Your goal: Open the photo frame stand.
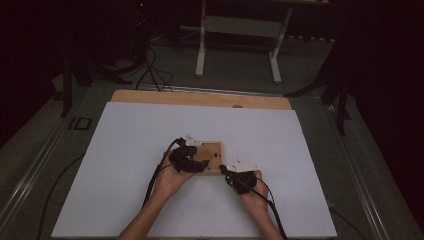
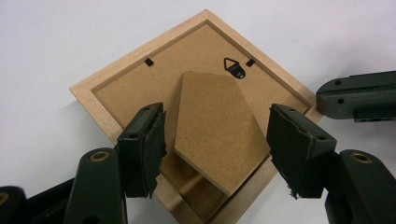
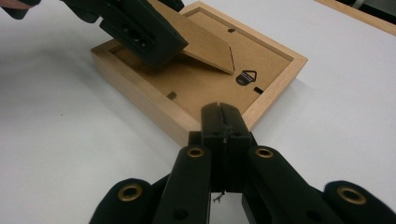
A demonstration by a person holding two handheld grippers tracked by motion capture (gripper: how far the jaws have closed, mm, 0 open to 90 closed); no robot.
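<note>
A: Currently, where is the picture frame [image 1: 214, 154]?

B: Face down on the white table [image 1: 125, 150], easel stand [image 2: 217, 128] raised from its backing.

A: Hazard?

B: The stand may drop flat, because the left gripper [image 2: 215, 140] is released, pads [image 2: 292, 140] clear on both sides.

A: Hand pose?

B: Left hand [image 1: 170, 180] reaches over the frame. Right gripper [image 3: 223, 122], clenched and empty, points at the near frame corner.

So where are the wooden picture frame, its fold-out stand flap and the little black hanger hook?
picture frame [image 2: 95, 84], left gripper view, on its pale wooden rim at the left corner.
stand flap [image 2: 217, 128], left gripper view, middle of the raised brown board.
hanger hook [image 2: 234, 67], left gripper view, on the black triangular loop.
</note>
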